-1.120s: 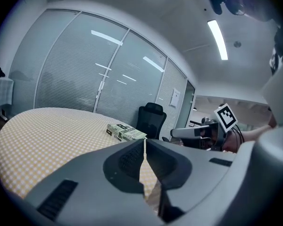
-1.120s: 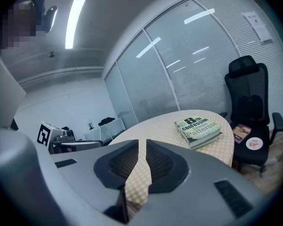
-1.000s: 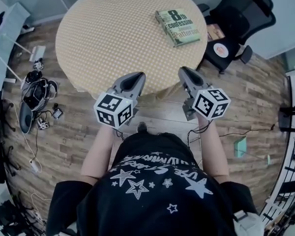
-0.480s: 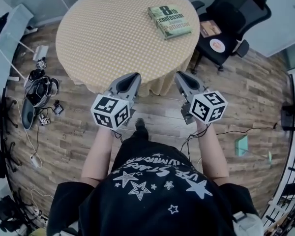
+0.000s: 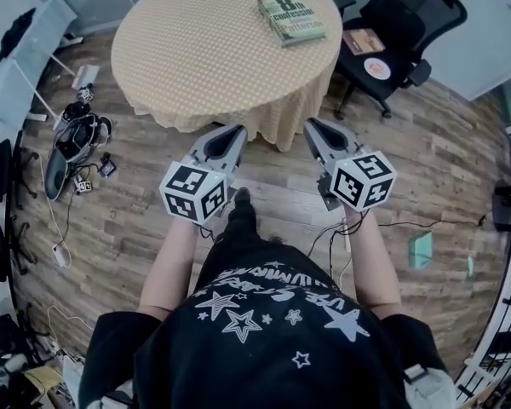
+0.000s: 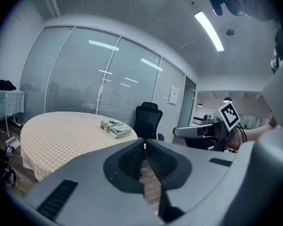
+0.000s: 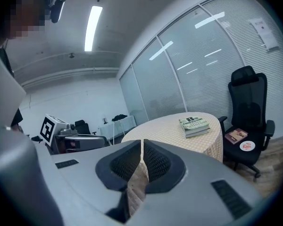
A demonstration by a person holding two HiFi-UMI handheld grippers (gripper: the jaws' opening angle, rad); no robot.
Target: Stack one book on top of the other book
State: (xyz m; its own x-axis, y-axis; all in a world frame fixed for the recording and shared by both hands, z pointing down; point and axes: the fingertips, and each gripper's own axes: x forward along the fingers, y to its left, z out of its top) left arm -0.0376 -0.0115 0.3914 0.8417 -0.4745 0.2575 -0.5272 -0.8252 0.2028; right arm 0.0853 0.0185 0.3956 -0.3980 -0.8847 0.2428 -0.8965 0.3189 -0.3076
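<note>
A green paperback (image 5: pixel 291 20) lies on top of a second book at the far right of the round table (image 5: pixel 204 66), which has a yellow checked cloth. The stack also shows in the left gripper view (image 6: pixel 116 127) and in the right gripper view (image 7: pixel 194 125). My left gripper (image 5: pixel 234 133) and right gripper (image 5: pixel 312 125) hang side by side over the wooden floor, short of the table's near edge and well away from the books. The left gripper's (image 6: pixel 144 145) jaws are shut and empty. So are the right gripper's (image 7: pixel 142 142).
A black office chair (image 5: pixel 404 20) stands right of the table, with a small book (image 5: pixel 363 41) and a round disc on its seat. Bags, a helmet and cables (image 5: pixel 77 139) litter the floor at the left beside a white desk (image 5: pixel 30 45). Glass walls lie behind the table.
Both grippers have drawn back from the table's edge and now hang over the floor. The table and the stacked books sit farther away in the head view.
</note>
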